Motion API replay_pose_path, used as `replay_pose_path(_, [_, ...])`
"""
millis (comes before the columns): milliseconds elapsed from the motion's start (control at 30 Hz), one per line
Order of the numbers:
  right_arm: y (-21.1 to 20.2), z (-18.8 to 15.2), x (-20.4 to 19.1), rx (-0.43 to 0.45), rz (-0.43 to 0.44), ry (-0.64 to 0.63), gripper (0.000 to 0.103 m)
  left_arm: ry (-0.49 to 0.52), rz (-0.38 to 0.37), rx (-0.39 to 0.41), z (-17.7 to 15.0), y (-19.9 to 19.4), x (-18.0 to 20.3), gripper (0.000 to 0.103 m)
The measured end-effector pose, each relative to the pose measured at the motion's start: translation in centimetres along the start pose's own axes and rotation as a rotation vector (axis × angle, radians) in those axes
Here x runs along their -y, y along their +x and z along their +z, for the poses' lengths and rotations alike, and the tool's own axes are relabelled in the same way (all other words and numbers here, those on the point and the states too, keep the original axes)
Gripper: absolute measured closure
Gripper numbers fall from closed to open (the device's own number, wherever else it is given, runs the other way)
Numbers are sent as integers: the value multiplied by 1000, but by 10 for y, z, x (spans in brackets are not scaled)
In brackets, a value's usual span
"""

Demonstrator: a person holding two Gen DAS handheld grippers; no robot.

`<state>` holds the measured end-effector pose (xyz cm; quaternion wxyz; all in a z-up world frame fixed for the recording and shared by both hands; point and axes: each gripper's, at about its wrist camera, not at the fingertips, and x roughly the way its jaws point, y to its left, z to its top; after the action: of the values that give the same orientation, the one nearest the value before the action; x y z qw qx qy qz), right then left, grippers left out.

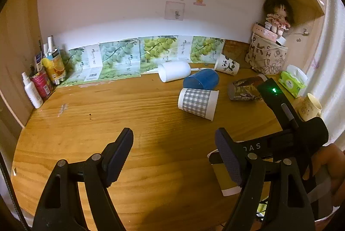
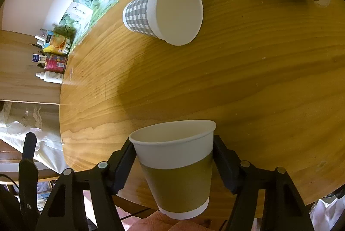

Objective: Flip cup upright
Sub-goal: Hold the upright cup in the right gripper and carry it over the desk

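The right hand-held gripper (image 2: pixel 174 164) clamps the brown-banded cup (image 2: pixel 176 168) mouth-up, ready to stand it on the desk (image 2: pixel 258 91); the left hand-held gripper (image 1: pixel 172 157) hangs open and empty.

The left claw (image 1: pixel 173 157) hangs over the wooden surface (image 1: pixel 107 123) with its jaws spread wide and nothing between them; ahead, several cups lie on their sides: a grey checked cup (image 1: pixel 197 102), a blue cup (image 1: pixel 201 79) just behind it, a white cup (image 1: pixel 174 74), a panda cup (image 1: pixel 226 64) and a brown printed cup (image 1: pixel 244 88); to the right the other claw's black body (image 1: pixel 280 106) crosses the view, a hand (image 1: pixel 330 168) on it, partly hiding a white-rimmed cup (image 1: pixel 225 184); bottles (image 1: pixel 43 78) crowd the far left corner.
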<state>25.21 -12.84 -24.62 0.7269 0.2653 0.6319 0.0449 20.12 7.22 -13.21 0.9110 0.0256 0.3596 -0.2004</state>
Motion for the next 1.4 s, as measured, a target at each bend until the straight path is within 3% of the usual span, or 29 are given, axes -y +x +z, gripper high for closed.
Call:
replay_pose_path(267, [-9,-1,0,60,-20,-1,36,35,-36,-16,7,10,2,22])
replay_pose_path(800, [-58,-7,-11,411,-105,-132,37,96,-83,6,24,17,9,22])
replay_pose_path(1000, [-66,-21,-19,568,-137,-230,37,92,-65,21,33,15,4,22])
replay_pose_path(1400, [-64,-50,-16,729,-140,-358,37,82,19,53,42,4,-14,22])
